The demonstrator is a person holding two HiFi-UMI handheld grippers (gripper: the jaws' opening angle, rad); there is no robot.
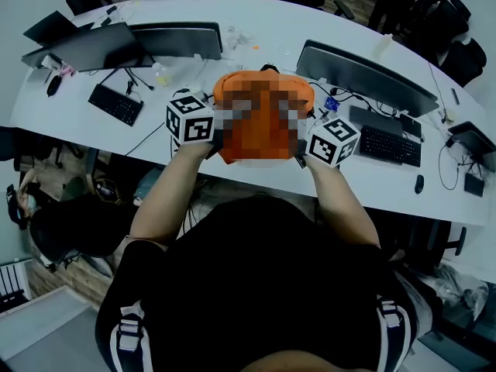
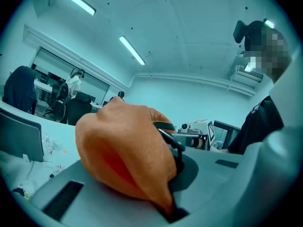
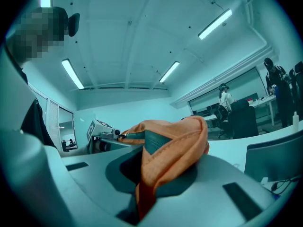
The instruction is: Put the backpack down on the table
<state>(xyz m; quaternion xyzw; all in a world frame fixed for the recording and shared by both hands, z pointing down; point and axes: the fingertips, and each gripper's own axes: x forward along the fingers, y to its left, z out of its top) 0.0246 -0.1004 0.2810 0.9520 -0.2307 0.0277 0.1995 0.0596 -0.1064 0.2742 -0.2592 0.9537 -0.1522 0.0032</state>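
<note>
An orange backpack (image 1: pixel 263 91) hangs in the air between my two grippers, above the near edge of the long white table (image 1: pixel 256 22). My left gripper (image 1: pixel 215 130) is shut on the backpack's left side. The right gripper (image 1: pixel 304 147) is shut on its right side. In the left gripper view the orange fabric (image 2: pixel 128 155) bulges out from between the jaws, pinched at its lower end. The right gripper view shows a fold of the backpack (image 3: pixel 165 150) with a dark strap clamped between the jaws. A mosaic patch hides the middle of the bag in the head view.
On the table stand a monitor (image 1: pixel 364 76) and keyboard (image 1: pixel 387 144) to the right, and another monitor (image 1: pixel 178 41), a laptop (image 1: pixel 85 49) and a keyboard (image 1: pixel 116 103) to the left. Cables and small items lie behind the bag. Office chairs stand below the table.
</note>
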